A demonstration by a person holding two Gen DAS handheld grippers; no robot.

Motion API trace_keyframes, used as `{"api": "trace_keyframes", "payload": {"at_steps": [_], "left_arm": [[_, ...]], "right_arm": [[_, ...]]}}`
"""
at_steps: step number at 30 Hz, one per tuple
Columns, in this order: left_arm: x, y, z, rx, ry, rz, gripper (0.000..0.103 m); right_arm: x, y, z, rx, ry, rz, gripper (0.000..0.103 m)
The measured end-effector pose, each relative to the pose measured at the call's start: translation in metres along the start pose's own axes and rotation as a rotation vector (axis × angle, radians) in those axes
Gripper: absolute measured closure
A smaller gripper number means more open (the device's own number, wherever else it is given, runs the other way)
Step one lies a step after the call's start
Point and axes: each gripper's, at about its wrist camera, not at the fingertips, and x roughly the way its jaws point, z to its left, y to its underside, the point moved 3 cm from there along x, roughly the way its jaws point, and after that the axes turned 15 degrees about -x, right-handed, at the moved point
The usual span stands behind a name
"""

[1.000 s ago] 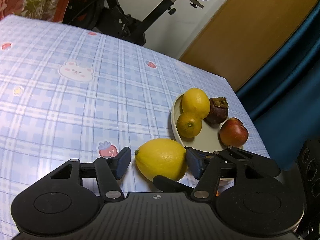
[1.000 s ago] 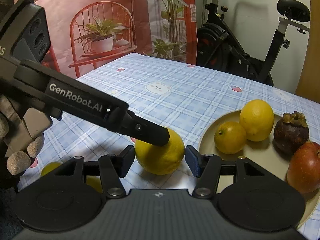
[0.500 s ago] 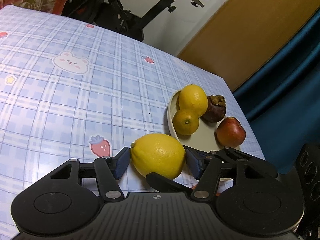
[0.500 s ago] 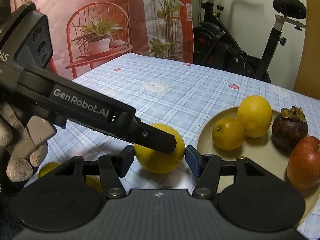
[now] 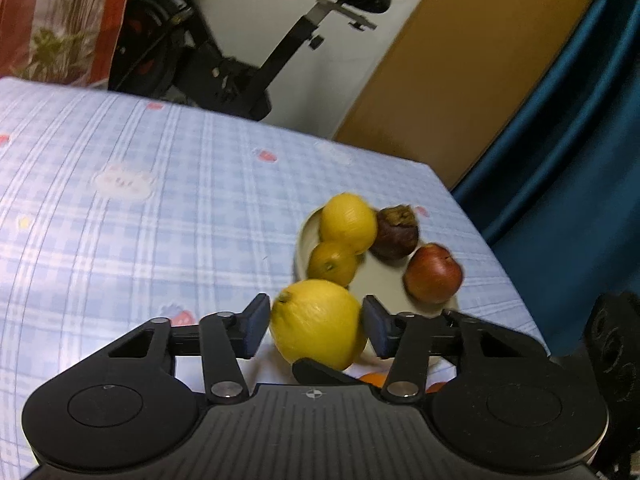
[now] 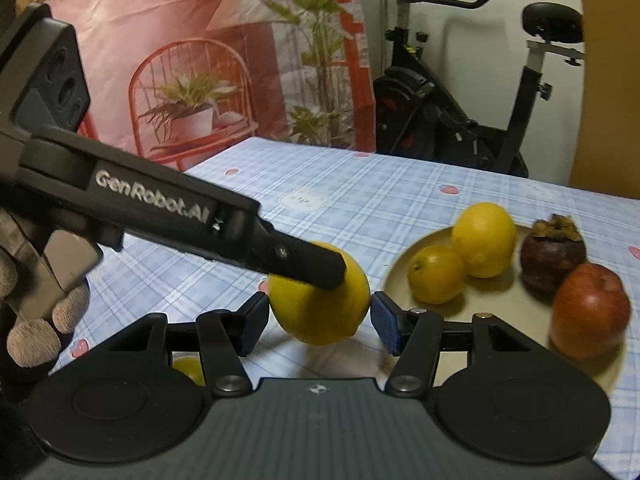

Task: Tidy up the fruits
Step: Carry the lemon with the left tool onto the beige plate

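- The left gripper has its two blue-padded fingers pressed to either side of a large yellow lemon, holding it; in the right wrist view the same gripper shows as a long black arm marked "GenRobot.AI" with its tip laid across the top of that lemon.
- Whether the lemon rests on the counter or is raised off it cannot be told; its underside is hidden behind the gripper body in both views.
- The right gripper stands wide, its blue pads flanking the lemon; whether they touch it is hard to make out.
- The blue-and-white checked cloth-covered counter carries a round beige plate at about 2 o'clock from the lemon, near it.
- On the plate lie a smaller yellow lemon, a small orange citrus fruit touching it, a dark purple mangosteen and a red apple; all are blurred in the left wrist view.
- The plate's near rim is cut off by the gripper's fingers in both views.
- An orange patch peeps out at 5 o'clock below the lemon, too hidden to name.
- A bit of another yellow fruit shows under the right gripper's left linkage, mostly covered.
- A gloved hand grips the left gripper's handle at the picture's left edge, partly cut off.
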Motion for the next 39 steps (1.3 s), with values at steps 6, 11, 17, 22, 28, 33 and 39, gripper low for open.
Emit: {"api": "trace_keyframes", "payload": {"at_steps": [6,11,17,22,28,33,39], "left_arm": [[0.013,0.006,-0.012,0.037,-0.039,0.017,0.05],[0.011,0.007,-0.013,0.037,-0.048,0.027,0.051],[0.011,0.004,-0.029,0.072,-0.04,0.012,0.051],[0.025,0.002,-0.044,0.098,-0.028,0.024,0.05],[0.048,0.004,-0.064,0.124,-0.012,0.059,0.05],[0.065,0.008,-0.07,0.128,-0.018,0.091,0.05],[0.083,0.003,-0.075,0.13,-0.019,0.099,0.05]], "right_arm": [[-0.006,0.008,-0.01,0.054,0.0,-0.005,0.044],[-0.009,0.009,-0.011,0.053,-0.004,-0.011,0.044],[-0.019,0.01,-0.017,0.095,0.02,-0.05,0.044],[-0.027,0.012,-0.031,0.14,0.054,-0.052,0.044],[-0.035,0.021,-0.05,0.189,0.11,-0.033,0.044],[-0.035,0.03,-0.061,0.222,0.135,-0.009,0.044],[-0.027,0.029,-0.069,0.193,0.197,0.026,0.044]]}}
